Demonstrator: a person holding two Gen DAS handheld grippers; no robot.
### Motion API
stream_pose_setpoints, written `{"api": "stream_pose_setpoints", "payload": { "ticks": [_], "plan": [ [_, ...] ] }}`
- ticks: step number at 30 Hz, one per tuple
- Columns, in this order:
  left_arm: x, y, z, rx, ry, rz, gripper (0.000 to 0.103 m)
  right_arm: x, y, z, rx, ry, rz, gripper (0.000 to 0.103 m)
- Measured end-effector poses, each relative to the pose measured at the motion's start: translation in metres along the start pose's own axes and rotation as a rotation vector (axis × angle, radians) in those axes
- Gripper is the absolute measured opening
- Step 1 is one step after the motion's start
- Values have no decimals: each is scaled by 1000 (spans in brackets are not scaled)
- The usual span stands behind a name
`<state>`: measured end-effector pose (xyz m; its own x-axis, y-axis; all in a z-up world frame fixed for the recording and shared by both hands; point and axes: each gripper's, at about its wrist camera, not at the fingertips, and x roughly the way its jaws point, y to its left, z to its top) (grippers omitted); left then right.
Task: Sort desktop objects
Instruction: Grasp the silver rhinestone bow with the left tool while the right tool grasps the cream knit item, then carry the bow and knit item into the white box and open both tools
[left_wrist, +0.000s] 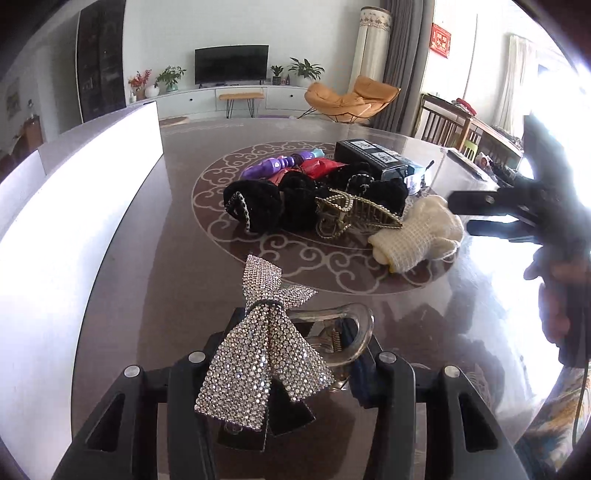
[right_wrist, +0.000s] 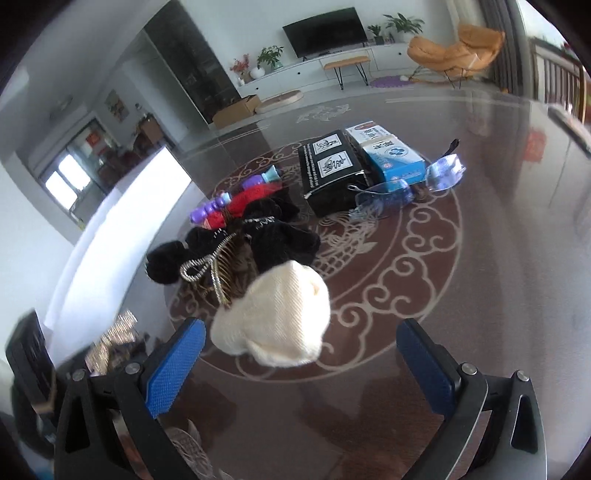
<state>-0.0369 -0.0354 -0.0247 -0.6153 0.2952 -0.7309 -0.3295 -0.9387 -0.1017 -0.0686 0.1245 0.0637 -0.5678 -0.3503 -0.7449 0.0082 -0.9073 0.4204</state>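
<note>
My left gripper (left_wrist: 295, 354) is shut on a rhinestone bow hair clip (left_wrist: 258, 354) with a clear claw (left_wrist: 351, 325), holding it just above the brown patterned table (left_wrist: 177, 266). The same bow (right_wrist: 110, 343) shows blurred at the lower left of the right wrist view. Further back lies a pile: black scrunchies (left_wrist: 258, 206), a gold claw clip (left_wrist: 351, 214) and a cream knitted glove (left_wrist: 421, 236). My right gripper (right_wrist: 299, 363) is open, its blue pads (right_wrist: 173, 362) wide apart with the glove (right_wrist: 273, 314) just beyond them, untouched. It enters the left wrist view from the right (left_wrist: 461, 213).
Behind the pile are a purple toy (right_wrist: 210, 210), a red item (right_wrist: 247, 203), a black box (right_wrist: 332, 173), a blue box (right_wrist: 391, 155) and glasses (right_wrist: 406, 188). A white box (left_wrist: 74, 206) stands along the table's left side. A hand (left_wrist: 561, 295) holds the right gripper.
</note>
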Motion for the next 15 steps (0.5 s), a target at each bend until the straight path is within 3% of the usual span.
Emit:
{"api": "stream_pose_setpoints", "payload": {
  "ticks": [2,3,4,9,12,15],
  "plan": [
    [-14,-2,-1,-13,-15,-29,48,28,5,4,46,113,14,83],
    [-25,-1,-2,-13,-29,-37,48,31,12,3,7,94,-40,59],
    [-37,1,-2,-10,-44,-40,48,33,18,3,-30,92,-46,44],
    [-109,33,6,-30,-125,-50,48,-2,18,-2,-34,55,-45,35],
    [-149,67,14,-60,-176,-20,48,-35,38,1,-45,16,25,35],
    [-176,110,23,-100,-204,54,48,-59,87,14,-109,-26,130,35]
  ]
}}
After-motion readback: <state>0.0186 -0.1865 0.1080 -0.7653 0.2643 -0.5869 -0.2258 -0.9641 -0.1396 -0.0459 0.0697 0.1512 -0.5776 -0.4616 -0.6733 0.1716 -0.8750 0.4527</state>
